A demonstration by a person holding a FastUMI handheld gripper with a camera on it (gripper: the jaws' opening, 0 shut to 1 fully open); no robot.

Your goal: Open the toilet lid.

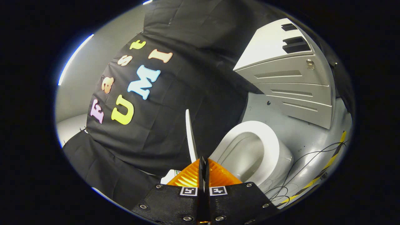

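Note:
The white toilet lid [189,134] shows edge-on as a thin blade. It is lifted well away from the toilet seat [272,147] and stands between the seat and the black cloth wall. Its near end runs down into the tips of my gripper [203,160], whose fingers are pressed together on the lid's rim. The open bowl [247,157] lies just beyond the fingers, on the side away from the cloth. Exactly where the lid meets the pads is hidden by the fingers.
A white cabinet [290,84] with drawers stands beyond the toilet on the grey floor [312,137]. Thin black cables [301,168] and a yellow-black tape strip [329,164] lie on the floor beside the toilet. The black cloth wall [175,103] hangs close behind the lid.

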